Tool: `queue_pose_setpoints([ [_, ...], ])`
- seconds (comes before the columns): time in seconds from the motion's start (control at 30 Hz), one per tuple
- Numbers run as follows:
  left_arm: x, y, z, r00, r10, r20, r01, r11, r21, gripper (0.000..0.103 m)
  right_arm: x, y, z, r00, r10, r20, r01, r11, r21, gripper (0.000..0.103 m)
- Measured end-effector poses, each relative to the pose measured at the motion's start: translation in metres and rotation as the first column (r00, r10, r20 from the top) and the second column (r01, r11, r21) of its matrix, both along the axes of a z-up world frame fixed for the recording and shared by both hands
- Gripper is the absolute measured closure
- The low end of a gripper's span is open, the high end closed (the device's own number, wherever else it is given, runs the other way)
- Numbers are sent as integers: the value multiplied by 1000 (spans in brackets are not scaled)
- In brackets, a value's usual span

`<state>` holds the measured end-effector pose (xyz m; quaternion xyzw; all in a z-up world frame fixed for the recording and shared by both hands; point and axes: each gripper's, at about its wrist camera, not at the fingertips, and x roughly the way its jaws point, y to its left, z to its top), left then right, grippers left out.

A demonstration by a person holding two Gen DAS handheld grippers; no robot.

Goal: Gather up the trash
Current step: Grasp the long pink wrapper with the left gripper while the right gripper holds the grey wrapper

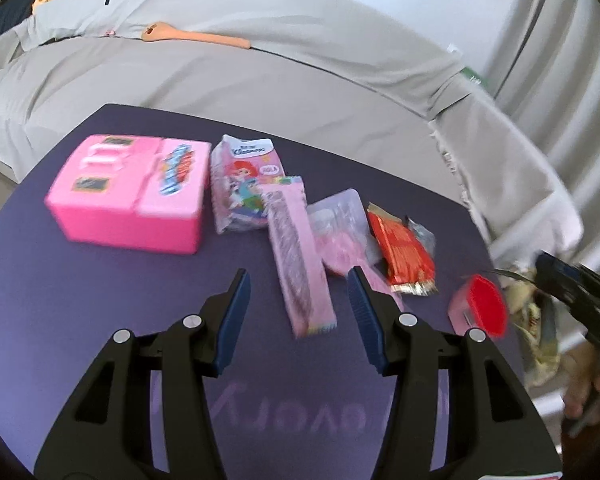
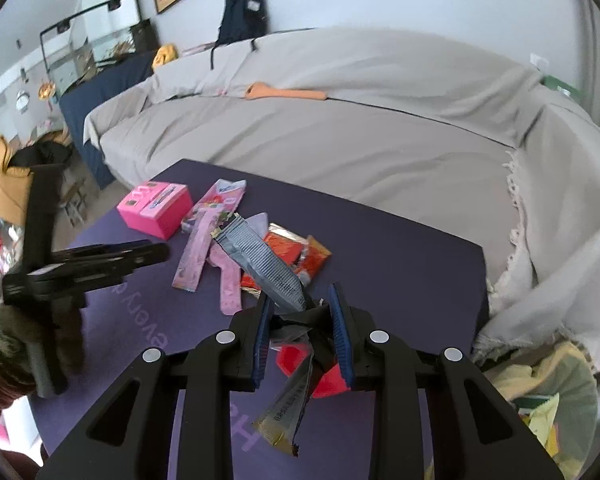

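My left gripper (image 1: 298,284) is open and empty above the purple table (image 1: 100,300), its fingers either side of a long pink wrapper (image 1: 296,256). A red foil wrapper (image 1: 402,252), a clear plastic bag (image 1: 338,216) and a pink tissue pack (image 1: 244,184) lie beyond it. My right gripper (image 2: 302,308) is shut on a bundle of grey and black wrappers (image 2: 260,260) held above the table. The left gripper also shows in the right wrist view (image 2: 100,264).
A pink box (image 1: 128,196) stands at the table's left. A red-lidded container (image 1: 480,312) sits near the right edge. A trash bag with wrappers (image 2: 548,400) hangs off the table's right side. A grey-covered sofa (image 2: 340,128) runs behind the table.
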<state>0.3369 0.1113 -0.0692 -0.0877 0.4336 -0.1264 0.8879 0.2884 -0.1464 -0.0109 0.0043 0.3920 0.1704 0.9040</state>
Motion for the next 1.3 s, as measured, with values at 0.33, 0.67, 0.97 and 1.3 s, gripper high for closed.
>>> queue_pose_setpoints([
  [0.33, 10, -17, -14, 996, 3, -90, 0, 999, 34, 87, -27, -9, -16, 998, 16, -56, -12, 998, 66, 76],
  [0.67, -92, 5, 2, 983, -108, -150, 107, 994, -16, 88, -68, 9, -48, 988, 60, -142, -50, 996, 71, 75],
  [0.97, -154, -4, 0, 970, -172, -173, 172, 985, -15, 88, -88, 7, -73, 985, -15, -173, 4, 998, -65, 67],
  [1.3, -172, -1, 2, 978, -170, -124, 174, 984, 25, 88, -94, 16, -77, 984, -29, -176, 9, 993, -114, 56],
])
